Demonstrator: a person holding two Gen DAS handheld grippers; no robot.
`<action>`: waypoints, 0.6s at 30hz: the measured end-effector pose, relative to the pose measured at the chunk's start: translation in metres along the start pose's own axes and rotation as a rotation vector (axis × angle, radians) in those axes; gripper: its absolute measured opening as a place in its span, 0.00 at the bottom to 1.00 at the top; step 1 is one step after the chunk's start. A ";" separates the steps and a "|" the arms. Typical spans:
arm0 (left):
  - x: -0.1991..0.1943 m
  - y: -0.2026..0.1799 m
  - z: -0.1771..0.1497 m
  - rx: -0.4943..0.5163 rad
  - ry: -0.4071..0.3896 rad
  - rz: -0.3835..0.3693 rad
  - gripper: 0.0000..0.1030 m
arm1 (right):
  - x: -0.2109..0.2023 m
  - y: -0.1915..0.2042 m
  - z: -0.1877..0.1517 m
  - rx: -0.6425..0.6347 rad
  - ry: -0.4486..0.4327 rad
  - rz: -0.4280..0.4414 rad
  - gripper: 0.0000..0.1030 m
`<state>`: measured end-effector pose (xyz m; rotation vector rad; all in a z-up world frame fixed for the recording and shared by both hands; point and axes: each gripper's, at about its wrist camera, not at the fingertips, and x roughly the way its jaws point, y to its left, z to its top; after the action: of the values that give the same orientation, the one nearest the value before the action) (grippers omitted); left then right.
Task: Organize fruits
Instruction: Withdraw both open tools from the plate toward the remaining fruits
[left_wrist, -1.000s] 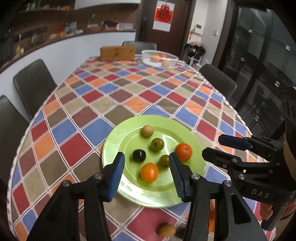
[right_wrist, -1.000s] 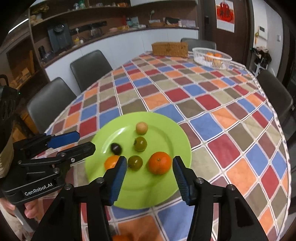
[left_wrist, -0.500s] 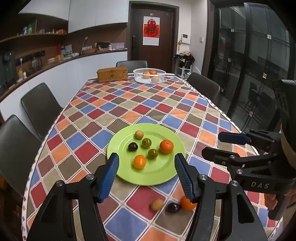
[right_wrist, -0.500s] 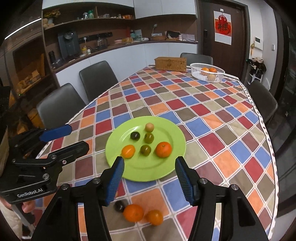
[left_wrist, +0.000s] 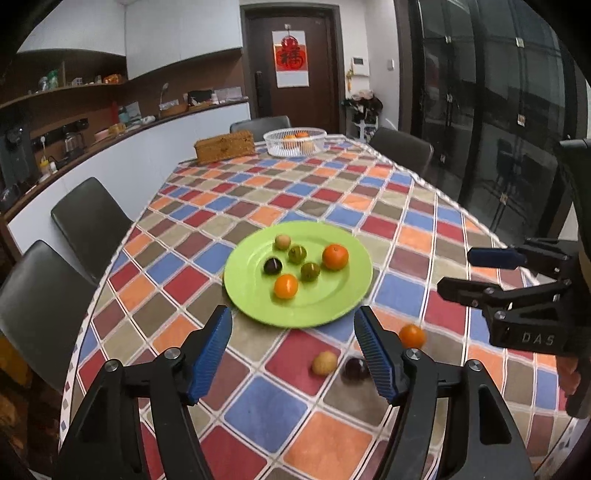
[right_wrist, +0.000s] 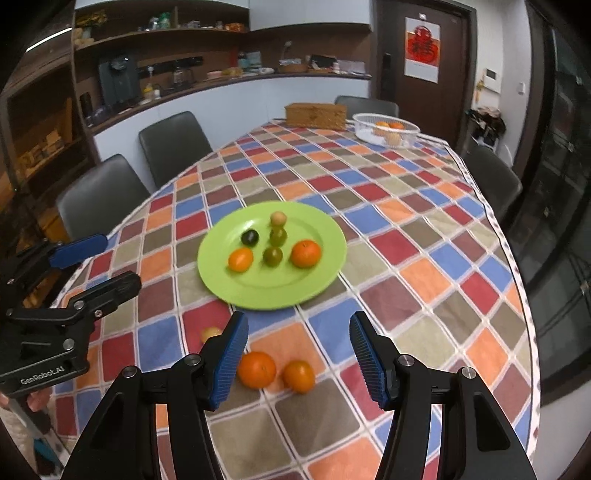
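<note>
Both hand-held grippers hang empty above a dining table spread with a checked multicoloured cloth (left_wrist: 258, 406): the left gripper (left_wrist: 293, 349), black with ribbed blue pads, has just been spreading its jaws and nothing sits between them, while the right gripper (right_wrist: 297, 354), of the same build, stands with jaws apart over bare cloth, clamping nothing. Just ahead of the left gripper lie loose fruits, a pale yellow round fruit (left_wrist: 324, 363), a dark purple plum-like fruit (left_wrist: 355, 368) and a small orange tangerine (left_wrist: 412, 336); near the right gripper's left pad sit two more orange tangerines (right_wrist: 256, 369) (right_wrist: 299, 375). Beyond them, the round lime-green plate (left_wrist: 332, 306) already carries six fruits kept apart from one another, apparently so each can be gripped singly. At the table's far end stand a white mesh basket (left_wrist: 275, 146) holding fruit and a woven brown box (left_wrist: 224, 147). The loose fruits likely await sorting.
</note>
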<state>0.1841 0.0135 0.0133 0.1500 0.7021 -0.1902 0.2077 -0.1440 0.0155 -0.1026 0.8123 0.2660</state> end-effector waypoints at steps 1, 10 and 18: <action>0.002 -0.001 -0.003 0.006 0.011 -0.003 0.66 | 0.002 0.000 -0.003 0.002 0.007 -0.008 0.56; 0.030 -0.008 -0.026 0.058 0.114 -0.012 0.66 | 0.025 -0.004 -0.034 0.012 0.127 -0.032 0.56; 0.057 -0.008 -0.036 0.075 0.191 -0.041 0.65 | 0.048 -0.005 -0.049 0.006 0.203 -0.024 0.56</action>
<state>0.2024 0.0060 -0.0518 0.2283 0.8892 -0.2434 0.2060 -0.1491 -0.0526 -0.1356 1.0132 0.2328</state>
